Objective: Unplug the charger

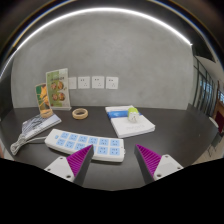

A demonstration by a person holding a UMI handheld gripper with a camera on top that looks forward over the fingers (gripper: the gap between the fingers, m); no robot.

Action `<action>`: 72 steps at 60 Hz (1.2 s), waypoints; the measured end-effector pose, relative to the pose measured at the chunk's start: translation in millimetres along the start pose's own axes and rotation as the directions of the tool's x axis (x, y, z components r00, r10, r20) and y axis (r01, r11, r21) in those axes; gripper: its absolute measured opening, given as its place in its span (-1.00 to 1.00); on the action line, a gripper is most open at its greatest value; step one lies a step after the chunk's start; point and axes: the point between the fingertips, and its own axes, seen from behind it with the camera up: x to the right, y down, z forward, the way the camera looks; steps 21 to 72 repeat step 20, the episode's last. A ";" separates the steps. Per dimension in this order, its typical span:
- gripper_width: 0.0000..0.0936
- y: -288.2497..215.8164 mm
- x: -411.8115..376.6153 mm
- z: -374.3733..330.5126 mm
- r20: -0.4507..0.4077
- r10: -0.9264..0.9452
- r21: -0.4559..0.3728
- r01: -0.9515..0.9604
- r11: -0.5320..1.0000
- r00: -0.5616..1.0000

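A white power strip [85, 144] with several blue-marked sockets lies on the dark table [170, 138], just ahead of my left finger. No plug shows in it from here. A white charger with a coiled cable [30, 128] rests on the table left of the strip. My gripper [112, 157] stands open, its purple pads [80, 157] spread apart with only bare table between them. The strip's near right corner sits just beyond the gap between the fingers.
A white box [130, 122] with a small green-and-yellow item on top lies beyond the fingers to the right. A roll of tape [80, 113] and a picture card [54, 92] stand near the back wall, which carries several wall sockets [97, 83].
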 end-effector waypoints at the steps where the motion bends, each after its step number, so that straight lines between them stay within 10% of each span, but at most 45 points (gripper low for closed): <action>1: 0.79 1.9 -0.5 -5.3 -0.004 -0.002 0.002 0.002 1.000 1.000; 72: 0.81 10.6 47.1 -56.1 -0.020 0.011 0.079 -0.010 0.997 1.000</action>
